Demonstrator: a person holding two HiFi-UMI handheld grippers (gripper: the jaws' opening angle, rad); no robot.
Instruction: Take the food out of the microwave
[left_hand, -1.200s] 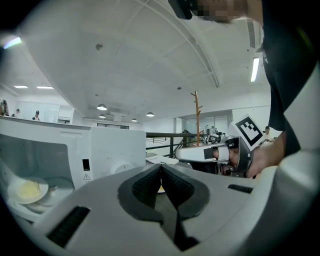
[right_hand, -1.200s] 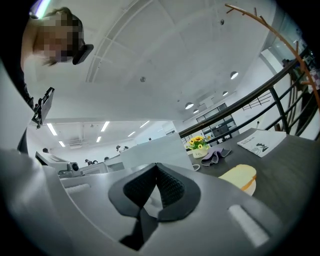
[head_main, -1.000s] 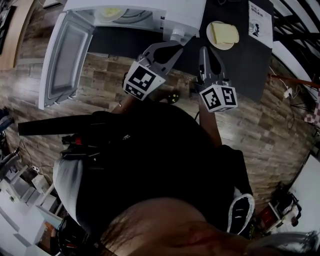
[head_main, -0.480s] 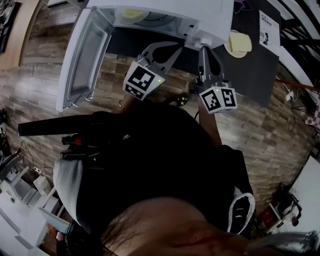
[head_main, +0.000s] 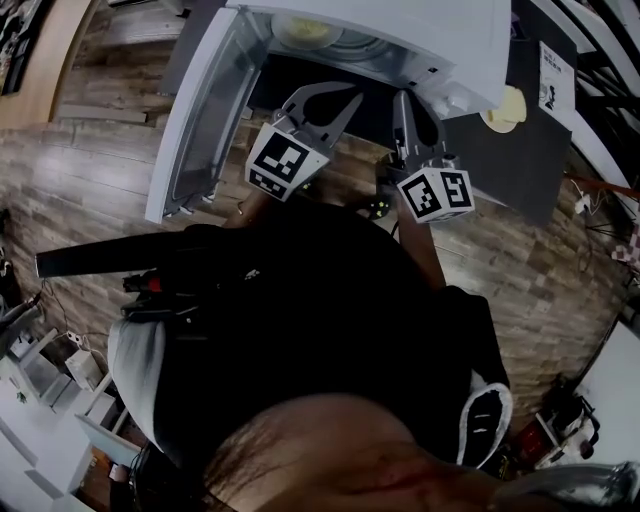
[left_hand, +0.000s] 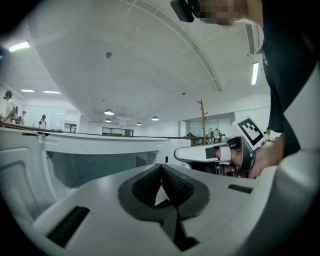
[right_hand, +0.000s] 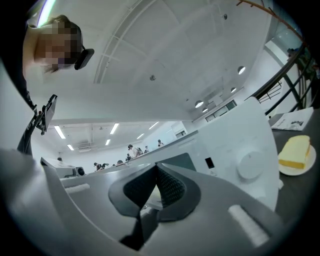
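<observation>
Left hand-held gripper (left_hand: 161, 167) and right hand-held gripper (right_hand: 156, 169) were both closed and empty, facing the open microwave (head_main: 420, 40), with food (head_main: 303, 31) inside.

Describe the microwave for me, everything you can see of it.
The microwave is a white box standing on a dark table. Its door, which has a window, stands swung wide open on the left side in the head view. Inside lies a round plate with something pale yellow on it. A round dial sits on the front panel. Nothing but the table visibly touches it.
</observation>
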